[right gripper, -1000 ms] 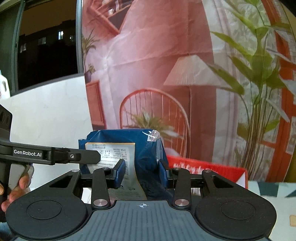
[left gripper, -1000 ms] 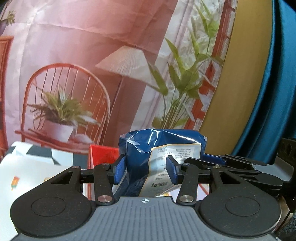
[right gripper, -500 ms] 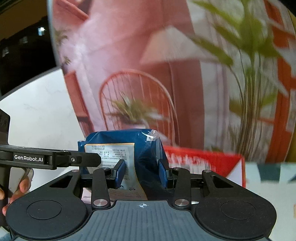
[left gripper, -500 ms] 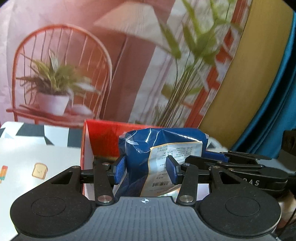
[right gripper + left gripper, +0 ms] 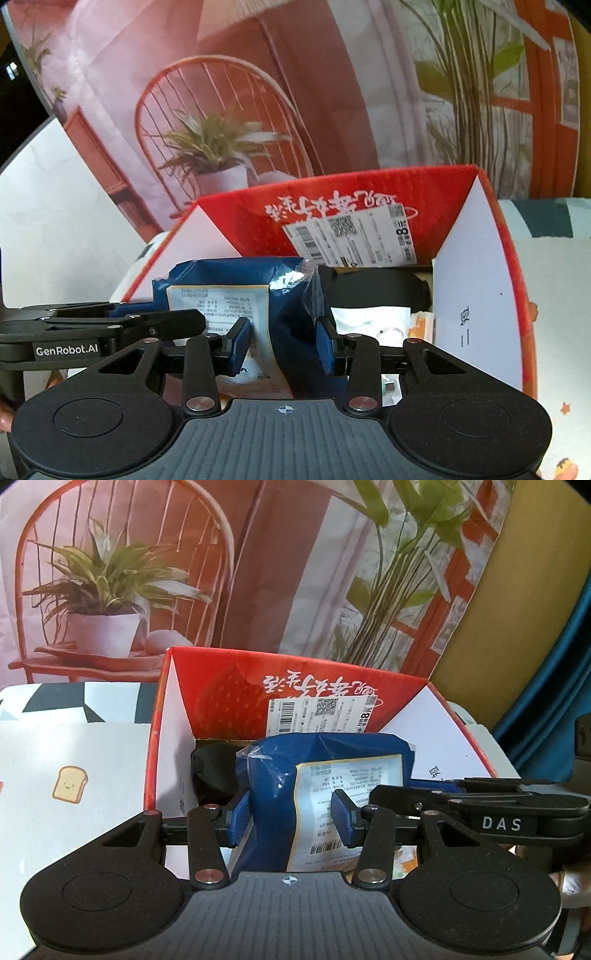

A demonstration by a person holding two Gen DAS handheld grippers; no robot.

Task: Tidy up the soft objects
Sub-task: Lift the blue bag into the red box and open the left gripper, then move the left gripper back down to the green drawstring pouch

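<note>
A soft blue plastic pack [image 5: 280,775] with a pale printed label is held by both grippers, one at each end. My left gripper [image 5: 291,821] is shut on it, blue pads pressing its sides. My right gripper [image 5: 282,345] is shut on the same blue pack [image 5: 236,280] from the other side. The pack hangs over the open red cardboard box [image 5: 295,686], just above its inside. In the right wrist view the red box [image 5: 369,199] holds a black soft item [image 5: 373,288] and a white packet [image 5: 373,321] on its floor.
The box stands on a white tablecloth [image 5: 70,753] printed with a toast cartoon. A pink backdrop with a painted chair and plants [image 5: 110,576] hangs behind it. A blue curtain [image 5: 554,686] is at the far right. A hand's fingers [image 5: 3,417] show at the left edge.
Both grippers have tilted down and moved toward the red box with the blue pack still in them. The box's inside, hidden before, has come into view.
</note>
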